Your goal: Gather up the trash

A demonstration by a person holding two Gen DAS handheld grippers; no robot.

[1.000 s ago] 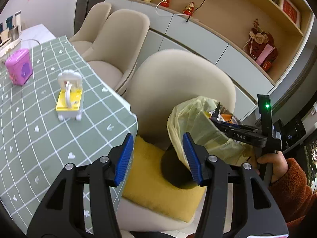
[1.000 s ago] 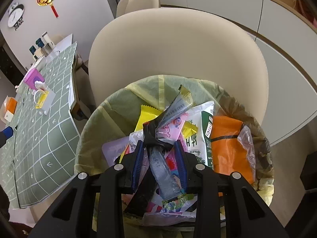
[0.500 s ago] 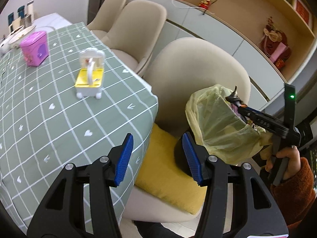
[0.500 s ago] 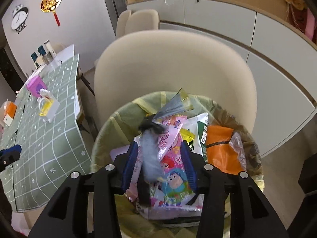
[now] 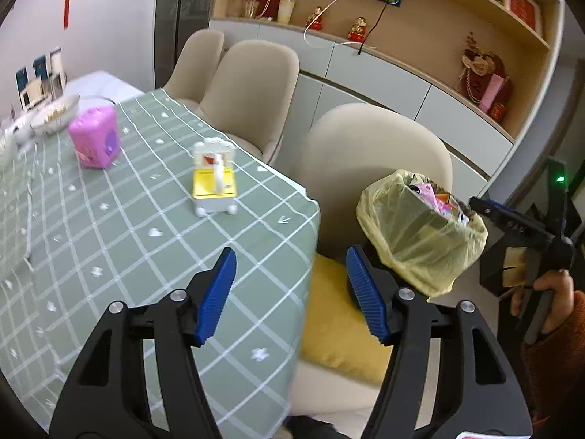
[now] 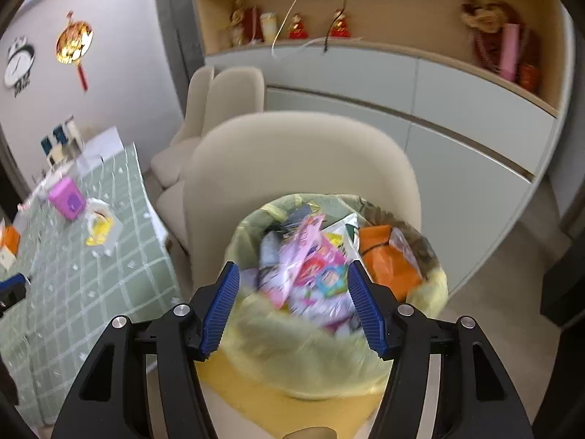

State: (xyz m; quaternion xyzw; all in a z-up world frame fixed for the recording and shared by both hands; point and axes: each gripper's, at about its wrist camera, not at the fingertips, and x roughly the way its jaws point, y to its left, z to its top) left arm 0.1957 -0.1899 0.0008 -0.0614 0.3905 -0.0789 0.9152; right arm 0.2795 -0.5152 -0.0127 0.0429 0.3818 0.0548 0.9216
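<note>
A trash bin lined with a yellow bag (image 6: 303, 344) stands on a beige chair and is full of wrappers (image 6: 310, 267); an orange packet (image 6: 384, 256) lies at its right. My right gripper (image 6: 294, 311) is open and empty, raised just in front of the bin's near rim. In the left wrist view the bin (image 5: 416, 234) is at the right, with the right gripper (image 5: 512, 223) beside its rim. My left gripper (image 5: 292, 292) is open and empty, over the corner of the green checked table (image 5: 109, 237).
A yellow and white toy (image 5: 215, 183), a pink box (image 5: 97, 139) and a bowl (image 5: 55, 113) stand on the table. A yellow cushion (image 5: 336, 333) lies on the chair (image 5: 373, 142) under the bin. More chairs and a cabinet wall stand behind.
My right gripper opened, dropped the grey wrapper into the bin and pulled back and up. My left gripper moved back from the bin toward the table.
</note>
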